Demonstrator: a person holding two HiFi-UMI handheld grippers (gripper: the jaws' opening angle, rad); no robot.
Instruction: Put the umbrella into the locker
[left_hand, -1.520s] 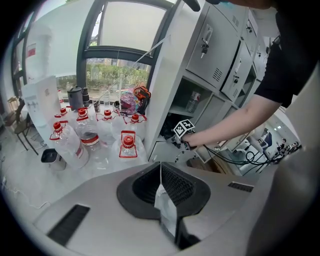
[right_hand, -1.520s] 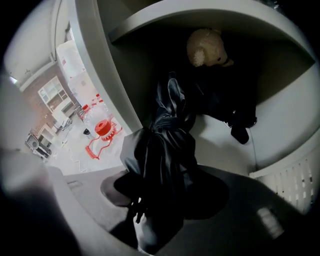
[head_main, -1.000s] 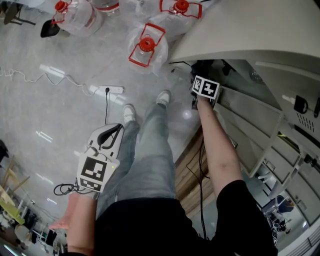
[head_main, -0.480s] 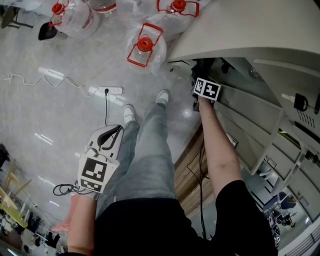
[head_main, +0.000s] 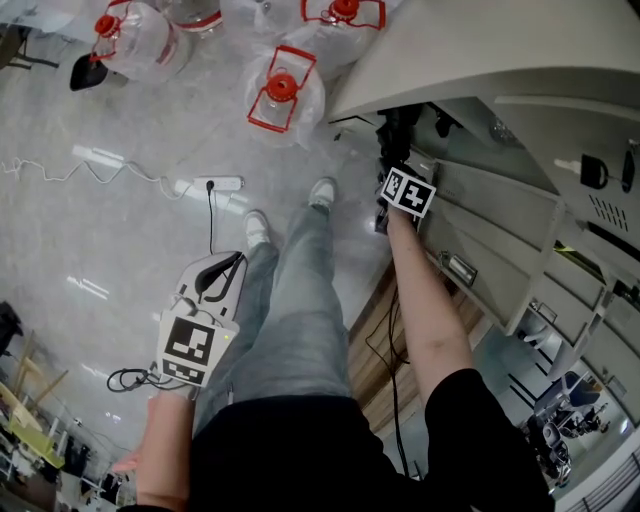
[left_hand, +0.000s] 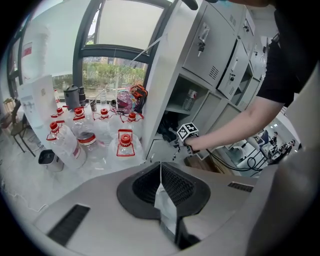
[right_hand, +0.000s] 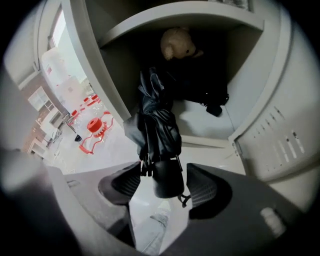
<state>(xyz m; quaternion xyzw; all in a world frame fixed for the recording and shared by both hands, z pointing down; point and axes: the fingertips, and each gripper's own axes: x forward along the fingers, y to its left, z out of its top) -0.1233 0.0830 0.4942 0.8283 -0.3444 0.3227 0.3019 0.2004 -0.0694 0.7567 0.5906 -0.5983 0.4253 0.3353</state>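
Observation:
A folded black umbrella (right_hand: 156, 117) stands tilted in the open lower locker compartment (right_hand: 210, 127), its top leaning into the dark inside. Its black handle (right_hand: 167, 181) hangs between the pads of my right gripper (right_hand: 165, 184), whose jaws are opening; narrow gaps show on both sides of the handle. In the head view my right gripper (head_main: 404, 180) reaches into the locker mouth (head_main: 440, 120) under the open door. My left gripper (head_main: 215, 275) hangs beside the person's left leg, shut and empty (left_hand: 160, 172), far from the locker (left_hand: 172, 107).
A light teddy bear (right_hand: 177, 44) and a black bag (right_hand: 212, 95) lie deeper in the compartment. Several large water bottles with red caps (head_main: 283, 95) stand on the floor left of the lockers. A white power strip (head_main: 213, 182) and cables lie near the person's feet.
My right gripper has shifted a little down and left at the locker mouth. The left gripper has stayed where it was.

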